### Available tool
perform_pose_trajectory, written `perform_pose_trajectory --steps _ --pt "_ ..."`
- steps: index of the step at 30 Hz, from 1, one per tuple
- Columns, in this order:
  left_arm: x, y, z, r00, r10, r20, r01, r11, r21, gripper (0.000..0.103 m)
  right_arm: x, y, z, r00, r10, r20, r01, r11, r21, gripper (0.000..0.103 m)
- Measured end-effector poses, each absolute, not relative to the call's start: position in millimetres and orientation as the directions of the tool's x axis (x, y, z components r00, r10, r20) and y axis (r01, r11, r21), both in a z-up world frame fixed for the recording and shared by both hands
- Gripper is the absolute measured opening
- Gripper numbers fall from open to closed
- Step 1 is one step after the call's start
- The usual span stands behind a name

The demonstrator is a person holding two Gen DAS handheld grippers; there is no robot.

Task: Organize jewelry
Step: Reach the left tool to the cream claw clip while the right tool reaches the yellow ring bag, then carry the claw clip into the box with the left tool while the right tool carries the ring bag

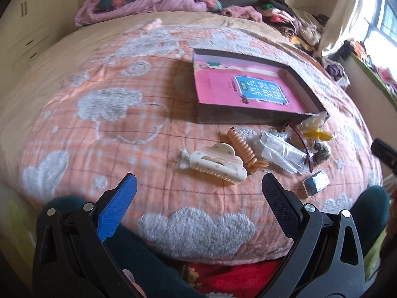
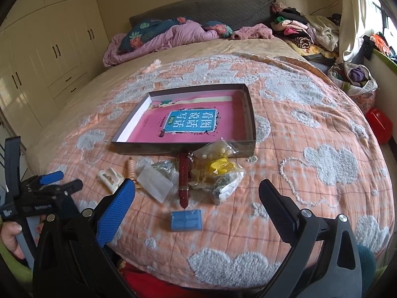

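Note:
A shallow grey box with a pink book inside lies on the bed. In front of it sits a pile: a cream hair claw, an orange spiral hair tie, clear plastic bags, a red watch strap, a yellow piece in a bag, and a small blue-grey box. My left gripper hangs open just short of the hair claw. My right gripper is open above the small box. Both hold nothing.
The bed carries an orange quilt with grey clouds. Crumpled purple bedding and pillows lie at the headboard, clothes are piled at the far right. Cream wardrobes stand to the left, a window to the right.

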State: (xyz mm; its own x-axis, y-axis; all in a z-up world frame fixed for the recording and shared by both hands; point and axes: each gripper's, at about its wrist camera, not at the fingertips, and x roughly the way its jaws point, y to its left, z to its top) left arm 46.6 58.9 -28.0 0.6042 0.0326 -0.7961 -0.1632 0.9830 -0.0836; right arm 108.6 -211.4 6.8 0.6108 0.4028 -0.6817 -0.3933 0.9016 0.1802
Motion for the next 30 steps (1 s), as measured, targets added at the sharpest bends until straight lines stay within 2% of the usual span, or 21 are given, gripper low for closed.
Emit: perform_pose_trajectory --steps 3,11,21,23,24,25,26,27,29,30 --pt "60 49 -41 0.576 -0.001 -0.817 -0.115 0.990 -0.082 0.094 120 -210 4 0.612 0.396 -0.684 -0.394 0.903 0.171 0.099" --pt "87 42 -74 0.510 0.063 -0.858 -0.094 0.995 0.017 0.094 149 -208 -17 0.585 0.362 -0.725 -0.388 0.911 0.142 0.099" --pt "106 46 -92 0.502 0.054 -0.863 -0.083 0.996 0.014 0.094 191 -201 -63 0.537 0.321 -0.780 -0.369 0.921 0.125 0.097" --pt "108 46 -93 0.504 0.052 -0.862 -0.082 0.997 0.012 0.094 195 -199 -68 0.537 0.312 -0.784 -0.371 0.922 0.112 0.078" --pt "110 46 -94 0.510 0.051 -0.859 -0.078 0.997 0.013 0.094 199 -199 -71 0.526 0.322 -0.787 -0.377 0.918 0.123 0.075" --pt "110 46 -94 0.514 0.050 -0.856 -0.076 0.997 0.013 0.092 202 -199 -75 0.513 0.328 -0.793 -0.377 0.916 0.136 0.067" --pt "111 46 -95 0.519 0.045 -0.853 -0.071 0.997 0.009 0.087 203 -199 -77 0.505 0.337 -0.795 -0.378 0.914 0.148 0.054" --pt "112 45 -95 0.522 0.035 -0.852 -0.064 0.998 0.002 0.085 204 -199 -79 0.493 0.354 -0.795 -0.388 0.907 0.164 0.051" --pt "112 44 -93 0.536 0.010 -0.844 -0.043 0.999 -0.016 0.070 201 -197 -78 0.501 0.357 -0.788 -0.394 0.905 0.160 0.047" --pt "111 42 -91 0.542 0.010 -0.840 -0.039 0.999 -0.013 0.068 198 -197 -76 0.507 0.369 -0.779 -0.400 0.901 0.167 0.043"
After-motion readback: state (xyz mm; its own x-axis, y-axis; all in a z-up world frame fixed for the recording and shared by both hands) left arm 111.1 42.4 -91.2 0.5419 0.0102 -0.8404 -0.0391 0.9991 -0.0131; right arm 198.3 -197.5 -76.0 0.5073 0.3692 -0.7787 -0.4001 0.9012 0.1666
